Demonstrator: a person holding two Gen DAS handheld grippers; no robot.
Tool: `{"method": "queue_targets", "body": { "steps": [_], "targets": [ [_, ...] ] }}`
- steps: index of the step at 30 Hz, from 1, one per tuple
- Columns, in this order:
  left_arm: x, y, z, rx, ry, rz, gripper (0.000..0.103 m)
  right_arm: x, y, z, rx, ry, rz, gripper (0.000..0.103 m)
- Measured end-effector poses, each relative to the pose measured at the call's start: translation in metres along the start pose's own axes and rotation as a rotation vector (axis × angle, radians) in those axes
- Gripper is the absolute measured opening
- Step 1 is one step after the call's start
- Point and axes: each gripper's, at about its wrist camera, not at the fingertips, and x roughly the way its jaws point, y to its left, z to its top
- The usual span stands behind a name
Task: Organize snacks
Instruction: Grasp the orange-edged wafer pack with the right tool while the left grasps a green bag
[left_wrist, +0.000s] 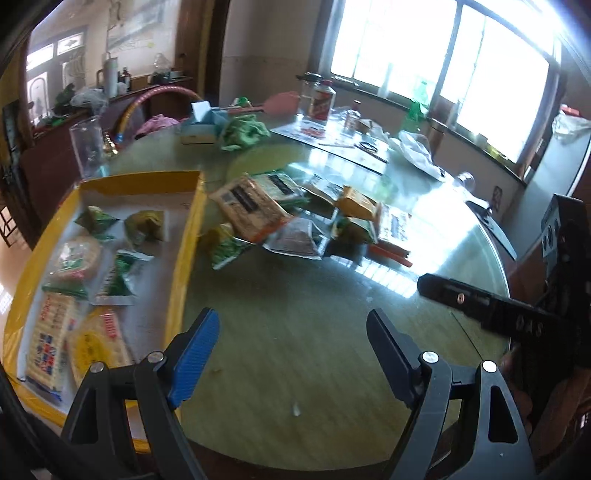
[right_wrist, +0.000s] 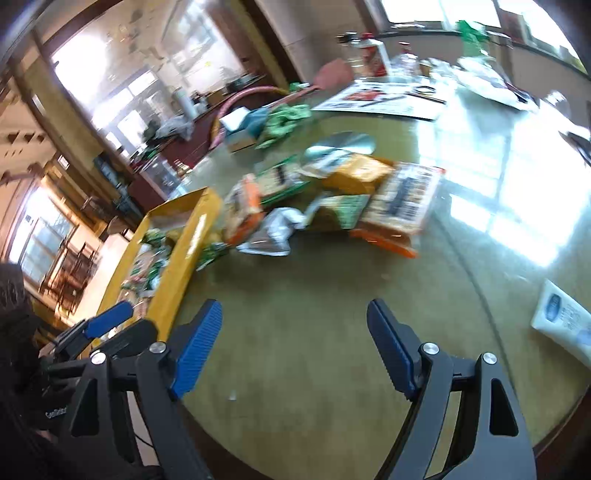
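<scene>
From the left wrist, your left gripper (left_wrist: 293, 345) hangs with fingers apart and empty over the desk (left_wrist: 314, 332), the yellow box (left_wrist: 184, 236) just left; the snack pile (left_wrist: 295, 218) beyond looks light, crinkly and slippery, so pinch a sealed edge. From the right wrist, your right gripper (right_wrist: 295, 347) is likewise spread and empty, and blur hides the packet labels.

Snack packets (left_wrist: 280, 210) heaped beside yellow tray (left_wrist: 186, 236); several inside.
</scene>
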Motion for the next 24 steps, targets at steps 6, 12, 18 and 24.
{"method": "queue_targets", "body": {
  "steps": [6, 12, 18, 24],
  "targets": [
    [0.010, -0.003, 0.000, -0.011, 0.019, -0.014, 0.082, 0.006, -0.046, 0.015, 0.099, 0.014, -0.035, 0.081],
    [0.017, -0.001, 0.001, -0.019, 0.032, -0.024, 0.082, 0.033, -0.070, 0.052, 0.174, 0.018, -0.113, 0.078],
    [0.021, 0.007, 0.006, -0.042, 0.038, -0.040, 0.082, 0.086, -0.078, 0.089, 0.194, 0.085, -0.220, 0.075],
    [0.027, 0.014, 0.013, -0.069, 0.045, -0.039, 0.082, 0.113, -0.064, 0.104, 0.085, 0.109, -0.382, 0.072]
  ]
}}
